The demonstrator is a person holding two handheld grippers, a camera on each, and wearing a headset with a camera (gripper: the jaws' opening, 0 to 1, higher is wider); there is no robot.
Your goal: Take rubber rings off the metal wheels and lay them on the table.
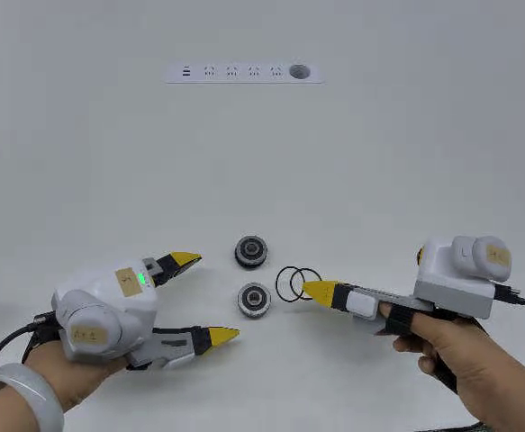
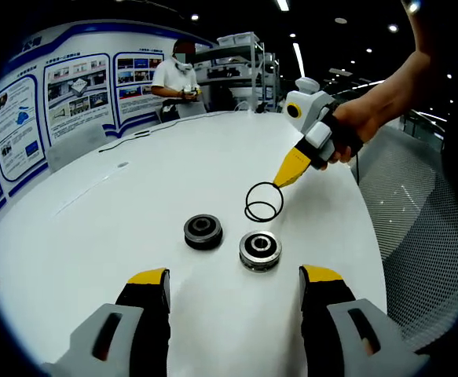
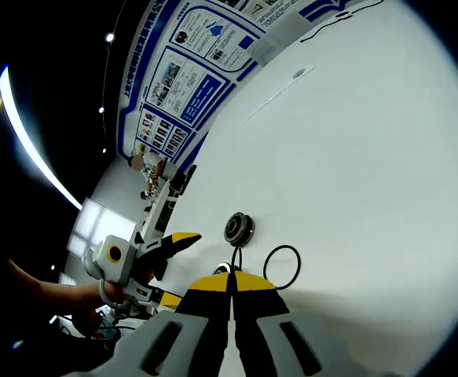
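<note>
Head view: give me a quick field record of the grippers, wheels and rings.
left gripper: open, holding nothing, beside the wheels
right gripper: shut, tip at the rings; pinch unclear
wheels: far wheel and near wheel, flat on the table, apart
rubber rings: two, overlapping, beside the wheels

Your right gripper (image 3: 230, 281), jaws pressed together, sits just behind a thin black rubber ring (image 3: 285, 247) and a dark round metal wheel (image 3: 239, 228).

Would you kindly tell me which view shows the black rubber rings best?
The head view: the rubber rings show from above as two distinct overlapping loops. The left gripper view foreshortens them, and the right gripper view gives one small clear loop.
</note>
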